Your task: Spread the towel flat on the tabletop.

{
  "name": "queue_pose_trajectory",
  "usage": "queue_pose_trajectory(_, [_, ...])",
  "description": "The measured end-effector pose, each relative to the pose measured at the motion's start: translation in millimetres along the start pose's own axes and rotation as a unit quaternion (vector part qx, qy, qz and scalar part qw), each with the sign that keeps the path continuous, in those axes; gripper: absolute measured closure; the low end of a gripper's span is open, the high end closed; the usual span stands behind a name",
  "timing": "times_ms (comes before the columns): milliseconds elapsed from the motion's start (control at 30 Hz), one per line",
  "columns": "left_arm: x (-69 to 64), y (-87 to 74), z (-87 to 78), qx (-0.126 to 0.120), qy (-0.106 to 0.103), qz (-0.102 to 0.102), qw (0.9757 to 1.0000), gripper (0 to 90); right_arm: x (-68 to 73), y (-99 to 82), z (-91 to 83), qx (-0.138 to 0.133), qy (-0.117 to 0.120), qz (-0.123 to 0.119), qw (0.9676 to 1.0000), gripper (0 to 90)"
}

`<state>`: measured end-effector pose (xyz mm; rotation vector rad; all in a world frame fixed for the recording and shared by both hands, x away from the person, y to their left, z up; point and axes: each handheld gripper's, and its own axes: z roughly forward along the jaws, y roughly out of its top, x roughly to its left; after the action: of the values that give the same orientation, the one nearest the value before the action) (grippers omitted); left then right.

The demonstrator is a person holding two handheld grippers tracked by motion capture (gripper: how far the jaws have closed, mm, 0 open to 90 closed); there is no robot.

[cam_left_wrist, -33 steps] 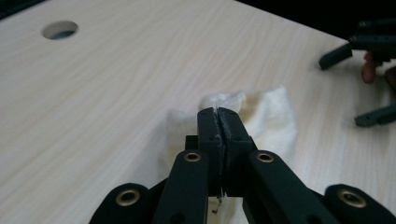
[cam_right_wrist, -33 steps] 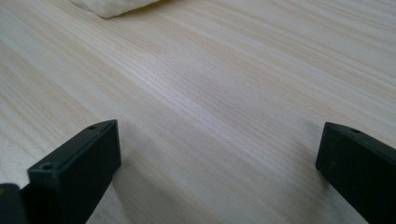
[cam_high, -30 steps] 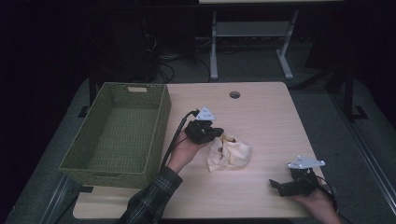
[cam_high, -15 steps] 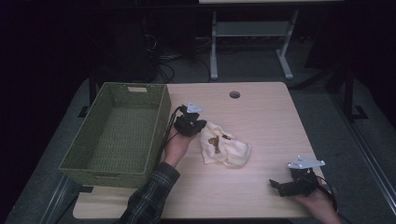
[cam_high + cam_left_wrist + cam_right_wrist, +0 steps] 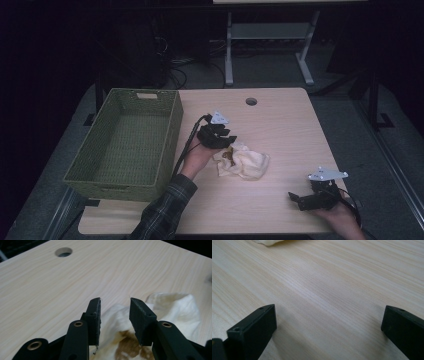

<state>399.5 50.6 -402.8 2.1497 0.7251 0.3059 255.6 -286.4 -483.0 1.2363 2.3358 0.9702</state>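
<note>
Crumpled stained cream cloth [image 5: 245,162], mid-table

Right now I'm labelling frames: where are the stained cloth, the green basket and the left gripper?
stained cloth [image 5: 247,164], high view, its cream folds.
green basket [image 5: 172,125], high view, its right wall.
left gripper [image 5: 115,315], left gripper view, between its open fingertips.

Dim room, grey floor [image 5: 350,115], metal stand [image 5: 270,45]
</note>
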Motion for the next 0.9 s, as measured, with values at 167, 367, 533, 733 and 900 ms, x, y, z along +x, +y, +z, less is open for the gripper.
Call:
queue_pose_trajectory(167, [-11.2, 4.8, 15.9, 0.007, -0.027, 0.014, 0.9995, 58.3, 0.0, 0.0, 0.0, 0.000, 0.000, 0.000, 1.0000, 0.0])
queue_pose_trajectory(367, [-18.6, 2.3, 32.2, 0.028, -0.040, 0.025, 0.9985, 57.2, 0.1, 0.0, 0.0, 0.000, 0.000, 0.001, 1.0000, 0.0])
queue_pose_trajectory(533, [-19.0, -1.5, 42.7, 0.053, -0.044, 0.022, 0.9974, 72.2, 0.0, 0.0, 0.0, 0.000, 0.000, 0.000, 1.0000, 0.0])
queue_pose_trajectory(733, [-14.8, 0.6, 36.9, 0.048, -0.037, 0.013, 0.9981, 85.7, 0.0, 0.0, 0.0, 0.000, 0.000, 0.000, 1.0000, 0.0])
queue_pose_trajectory(900, [-6.4, 10.0, 21.5, 0.018, -0.022, 0.001, 0.9996, 85.8, 0.1, 0.0, 0.0, 0.000, 0.000, 0.001, 1.0000, 0.0])
